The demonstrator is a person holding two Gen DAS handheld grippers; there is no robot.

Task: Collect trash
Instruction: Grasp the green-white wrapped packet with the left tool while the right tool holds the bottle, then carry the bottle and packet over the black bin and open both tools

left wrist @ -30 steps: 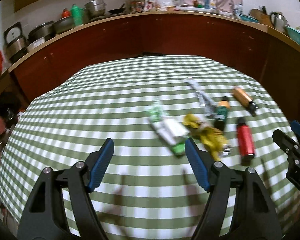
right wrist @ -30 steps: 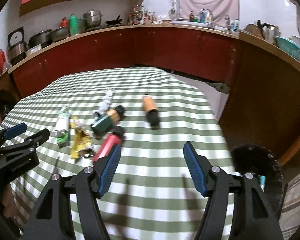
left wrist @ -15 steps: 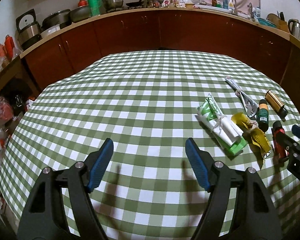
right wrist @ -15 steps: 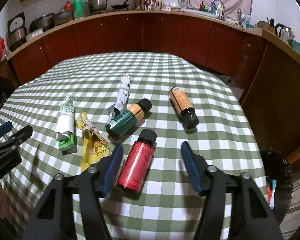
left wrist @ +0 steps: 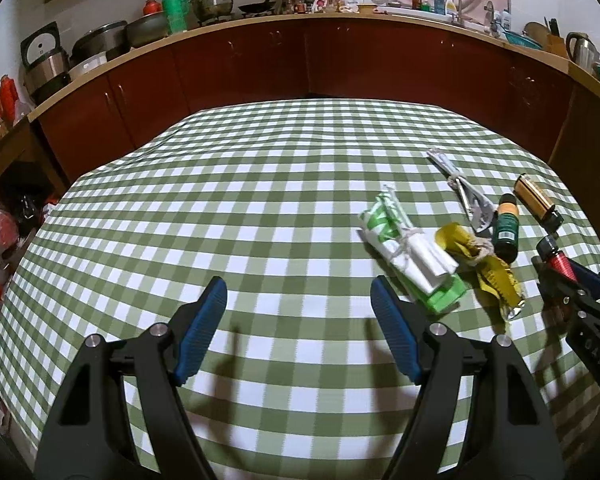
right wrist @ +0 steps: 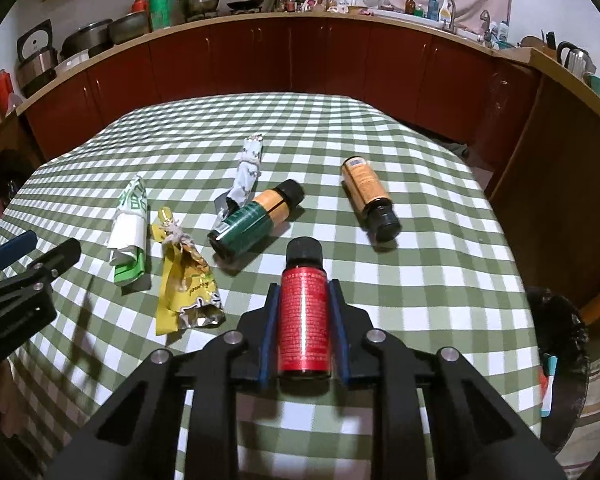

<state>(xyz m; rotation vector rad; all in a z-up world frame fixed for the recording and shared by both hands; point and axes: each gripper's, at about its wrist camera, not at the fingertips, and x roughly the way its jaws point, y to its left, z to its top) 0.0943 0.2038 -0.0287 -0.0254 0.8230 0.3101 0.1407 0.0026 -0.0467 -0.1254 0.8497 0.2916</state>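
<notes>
My right gripper (right wrist: 303,300) is shut on a red bottle (right wrist: 304,320) with a black cap, lying on the green checked tablecloth (right wrist: 420,280). Beside it lie a green bottle (right wrist: 252,220), an orange bottle (right wrist: 368,192), a yellow wrapper (right wrist: 184,280), a green-and-white wrapper (right wrist: 130,224) and a silver wrapper (right wrist: 246,172). My left gripper (left wrist: 298,312) is open and empty above bare cloth, left of the green-and-white wrapper (left wrist: 412,256). The red bottle (left wrist: 558,260) shows at the right edge of the left wrist view.
A black trash bin (right wrist: 560,360) stands on the floor past the table's right edge. Red-brown kitchen cabinets (right wrist: 300,56) with pots and bottles on the counter run behind the table. Bags lie on the floor at the left (left wrist: 0,232).
My right gripper moved forward and closed on the red bottle. My left gripper drifted left, so the trash now sits further right in its view.
</notes>
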